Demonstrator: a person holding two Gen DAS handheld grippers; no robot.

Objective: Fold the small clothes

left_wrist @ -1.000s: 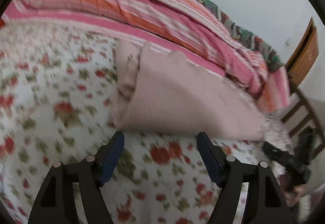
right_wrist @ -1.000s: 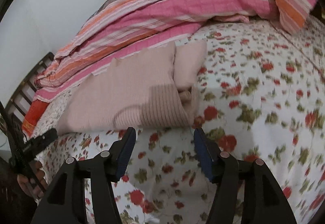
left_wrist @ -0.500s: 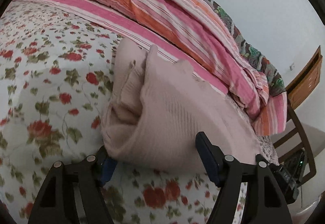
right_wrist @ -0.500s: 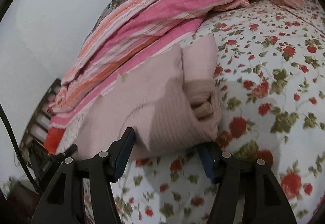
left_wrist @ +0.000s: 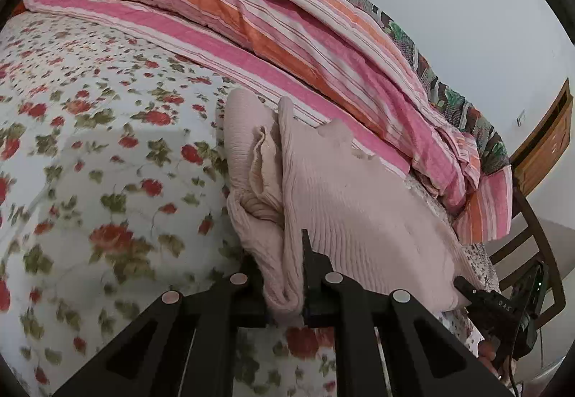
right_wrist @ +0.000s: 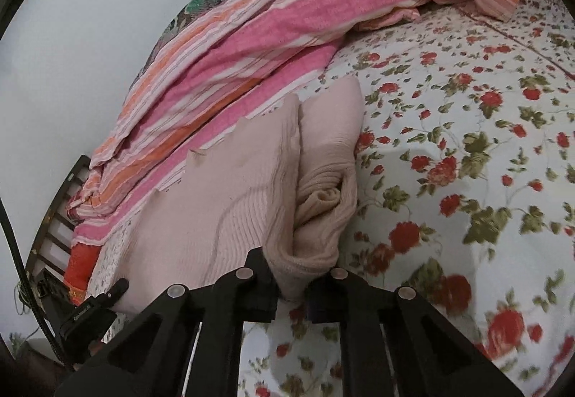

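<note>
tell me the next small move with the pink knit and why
Probably lift both near corners together and carry them toward the striped blanket to fold it over. Left gripper and right gripper are each clamped on the pink knit, which lies part-folded on the floral sheet.

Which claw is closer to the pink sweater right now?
Neither: both are on it. The left claw is shut on the near edge of the pink sweater; the right claw, jaws closing, pinches that edge too.
</note>
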